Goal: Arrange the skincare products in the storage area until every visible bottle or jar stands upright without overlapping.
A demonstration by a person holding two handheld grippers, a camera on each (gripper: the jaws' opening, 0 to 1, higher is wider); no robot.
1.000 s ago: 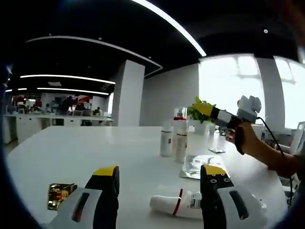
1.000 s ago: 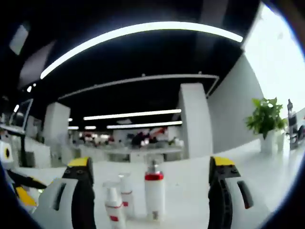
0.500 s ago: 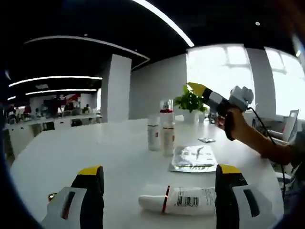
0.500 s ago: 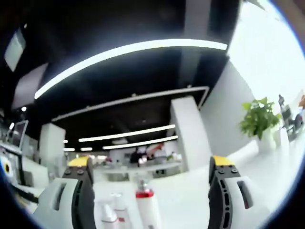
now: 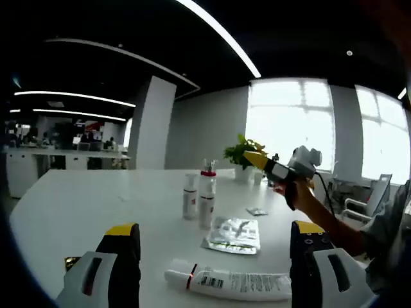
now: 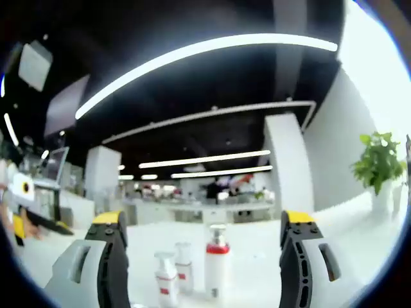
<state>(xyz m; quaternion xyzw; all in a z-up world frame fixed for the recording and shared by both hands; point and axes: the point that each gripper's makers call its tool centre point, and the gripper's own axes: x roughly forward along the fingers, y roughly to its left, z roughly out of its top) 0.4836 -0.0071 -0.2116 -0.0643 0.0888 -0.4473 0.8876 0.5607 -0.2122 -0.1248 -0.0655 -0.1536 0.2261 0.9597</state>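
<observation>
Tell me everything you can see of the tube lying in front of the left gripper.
The tube lies flat on its side on the white table, across the space between the left gripper's open jaws. It is white, looks like soft plastic, with a red band near the cap end at left and dark printed text along the body. Nothing grips it.

Both views are pretty dim up top, dark ceiling cut by long light strips point(image 6: 212, 48). The windows point(image 5: 292, 122) blow out white and backlight everything. The white counter point(image 5: 77, 205) glares softly. Heavy fisheye bending at the edges, overall soft focus.
</observation>
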